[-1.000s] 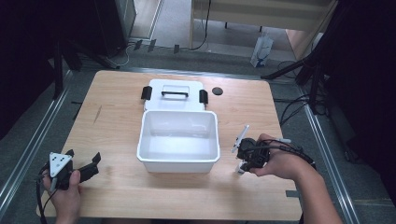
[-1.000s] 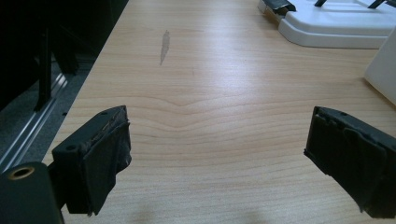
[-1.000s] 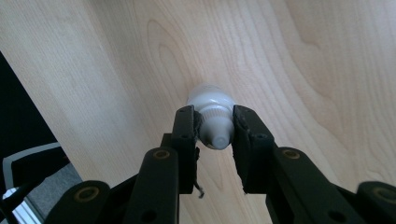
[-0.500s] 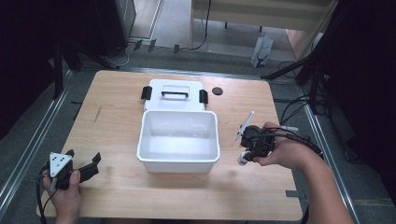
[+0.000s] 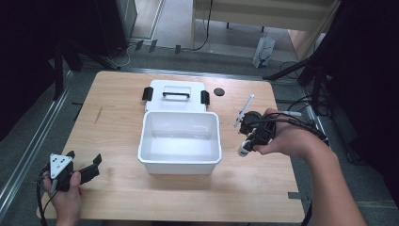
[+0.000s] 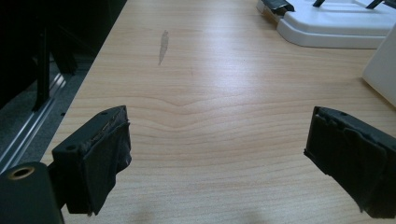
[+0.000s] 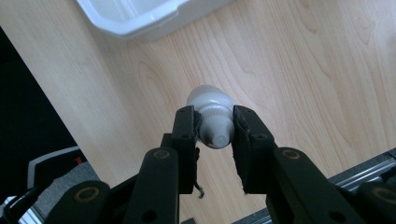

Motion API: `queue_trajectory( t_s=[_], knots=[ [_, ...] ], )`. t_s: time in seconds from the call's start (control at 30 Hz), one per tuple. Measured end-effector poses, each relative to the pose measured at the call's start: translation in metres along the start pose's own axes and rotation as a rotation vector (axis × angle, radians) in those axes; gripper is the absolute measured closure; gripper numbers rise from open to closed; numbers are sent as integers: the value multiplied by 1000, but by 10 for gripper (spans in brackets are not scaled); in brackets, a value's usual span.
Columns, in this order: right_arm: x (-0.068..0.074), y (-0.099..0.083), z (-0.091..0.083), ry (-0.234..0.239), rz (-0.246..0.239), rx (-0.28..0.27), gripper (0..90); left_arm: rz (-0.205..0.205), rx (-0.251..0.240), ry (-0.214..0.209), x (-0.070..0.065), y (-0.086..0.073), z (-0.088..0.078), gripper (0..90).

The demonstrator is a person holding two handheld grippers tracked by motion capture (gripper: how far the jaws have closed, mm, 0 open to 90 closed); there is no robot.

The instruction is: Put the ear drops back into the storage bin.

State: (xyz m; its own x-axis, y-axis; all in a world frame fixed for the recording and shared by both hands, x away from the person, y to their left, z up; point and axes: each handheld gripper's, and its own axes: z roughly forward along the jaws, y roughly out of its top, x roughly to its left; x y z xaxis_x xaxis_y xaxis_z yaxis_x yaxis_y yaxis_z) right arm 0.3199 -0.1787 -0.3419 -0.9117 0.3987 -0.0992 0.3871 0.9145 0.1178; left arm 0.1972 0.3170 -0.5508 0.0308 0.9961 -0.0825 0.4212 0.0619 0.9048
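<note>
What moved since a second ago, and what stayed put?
The right gripper, shut on a small white bottle, moved a little farther from the person and up off the table, beside the white bin. The left gripper stayed open at the near left corner. The bin and its lid did not move.

Left gripper: two black jaws rise from bottom corners, spread wide apart, nothing between them. Padding on inner faces looks worn and wrinkled. Jaws sit low over worktop, pale wood grain. Grey smudge on wood farther ahead, left of centre. White lid lies flat at top right, black latch at its near corner. White container wall enters at right edge. Dark floor and metal rail beyond worktop's left edge.
</note>
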Motion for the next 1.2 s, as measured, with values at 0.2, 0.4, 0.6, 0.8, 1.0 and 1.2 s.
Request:
queue_trajectory(
  t_s=[0.2,0.4,0.6,0.8,1.0,1.2],
  knots=[
    [0,16,-13,3,-1,-4,720,-2,0,-1,0,0,0,73],
    [2,31,-21,-2,-27,-16,720,-3,-1,-3,0,0,0,74],
    [4,42,-28,-9,-42,-25,720,-2,0,-3,0,0,0,74],
    [7,56,-33,-11,-66,-37,720,0,0,-2,0,0,0,74],
    [12,72,-34,-9,-102,-43,720,-1,0,-3,0,0,0,74],
    [16,83,-31,-11,-122,-49,720,-2,-3,-3,0,0,1,73]
  ],
)
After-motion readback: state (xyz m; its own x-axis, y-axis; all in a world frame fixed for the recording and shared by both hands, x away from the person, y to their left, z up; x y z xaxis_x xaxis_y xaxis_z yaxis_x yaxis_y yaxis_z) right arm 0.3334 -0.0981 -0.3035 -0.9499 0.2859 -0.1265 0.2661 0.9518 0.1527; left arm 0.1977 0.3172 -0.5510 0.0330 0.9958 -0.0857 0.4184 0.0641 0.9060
